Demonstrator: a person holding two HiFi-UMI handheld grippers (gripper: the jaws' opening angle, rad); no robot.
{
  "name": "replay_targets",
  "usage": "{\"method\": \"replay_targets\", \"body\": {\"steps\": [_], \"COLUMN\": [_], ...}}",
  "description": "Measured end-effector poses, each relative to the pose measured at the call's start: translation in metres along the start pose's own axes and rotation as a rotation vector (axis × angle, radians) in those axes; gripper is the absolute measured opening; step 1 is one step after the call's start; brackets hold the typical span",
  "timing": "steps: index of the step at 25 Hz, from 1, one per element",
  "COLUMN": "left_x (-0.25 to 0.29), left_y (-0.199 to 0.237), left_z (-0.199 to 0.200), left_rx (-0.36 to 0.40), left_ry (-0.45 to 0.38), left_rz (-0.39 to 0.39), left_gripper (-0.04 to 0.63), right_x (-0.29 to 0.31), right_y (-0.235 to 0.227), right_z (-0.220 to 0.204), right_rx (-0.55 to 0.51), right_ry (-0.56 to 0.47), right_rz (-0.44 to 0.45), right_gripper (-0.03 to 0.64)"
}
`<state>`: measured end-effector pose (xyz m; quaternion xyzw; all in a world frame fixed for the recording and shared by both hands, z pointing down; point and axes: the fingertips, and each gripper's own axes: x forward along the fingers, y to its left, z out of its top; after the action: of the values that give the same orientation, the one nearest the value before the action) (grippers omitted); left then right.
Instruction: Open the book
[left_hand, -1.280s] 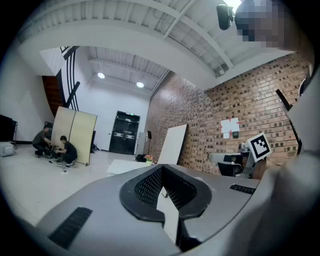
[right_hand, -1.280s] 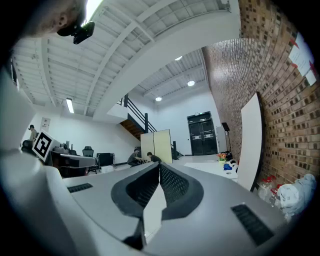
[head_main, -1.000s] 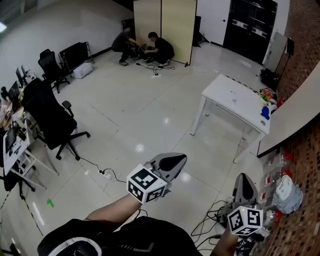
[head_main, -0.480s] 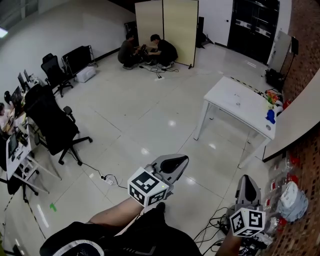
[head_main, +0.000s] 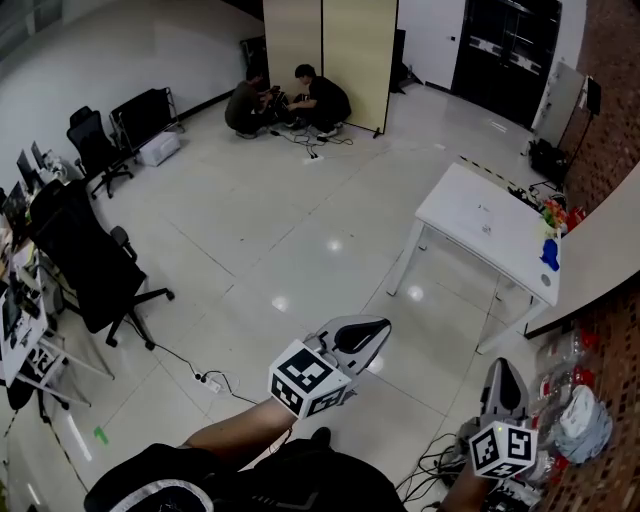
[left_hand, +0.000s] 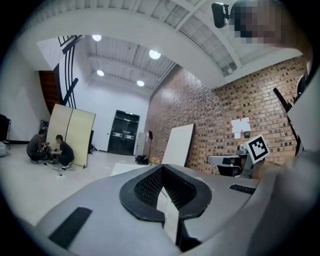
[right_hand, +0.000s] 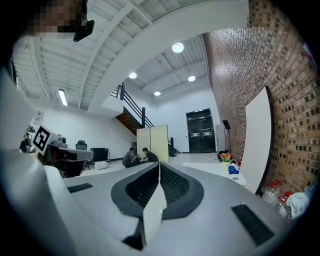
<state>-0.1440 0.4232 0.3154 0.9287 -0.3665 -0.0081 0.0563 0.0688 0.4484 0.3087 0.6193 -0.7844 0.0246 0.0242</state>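
Observation:
No book shows in any view. In the head view my left gripper is held level over the glossy floor, shut, with nothing between its jaws. Lower right, my right gripper is also shut and empty. In the left gripper view the jaws of the left gripper meet at the tip, and in the right gripper view the right gripper is the same. Both point toward a white table ahead on the right, which carries a small pale item and a blue object.
Black office chairs and desks line the left. Two people crouch by a beige folding screen at the back. Cables and a power strip lie on the floor. Bottles and a white board stand along the brick wall.
Both grippers have travelled forward together, still shut. The white table and the far screen have shifted in the head view as the person walks on.

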Motion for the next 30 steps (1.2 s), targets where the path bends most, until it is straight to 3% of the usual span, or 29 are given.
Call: {"method": "replay_targets", "body": {"steps": [5,13,19,30], "left_x": [0.020,0.074,0.152,0.302], "left_y": [0.054,0.108,0.130,0.158], "left_z": [0.001,-0.007,0.008,0.036], "left_rx": [-0.060,-0.081,-0.043,0.003], "left_ry": [-0.016,0.002,-0.025,-0.014], "left_rz": [0.022,0.030,0.043,0.079], "left_gripper": [-0.005,-0.005,-0.005,-0.005], "right_x": [0.053,0.130,0.204,0.304], "right_y": [0.014,-0.006,-0.055,-0.170], "right_z": [-0.007,-0.010,-0.014,0.016], "right_rx": [-0.005,-0.002,0.014,0.050], "right_ry": [0.044,0.068,0.071,0.010], "right_rz": [0.023,0.032,0.084,0.120], "right_gripper": [0.003,0.003,0.003,0.003]}}
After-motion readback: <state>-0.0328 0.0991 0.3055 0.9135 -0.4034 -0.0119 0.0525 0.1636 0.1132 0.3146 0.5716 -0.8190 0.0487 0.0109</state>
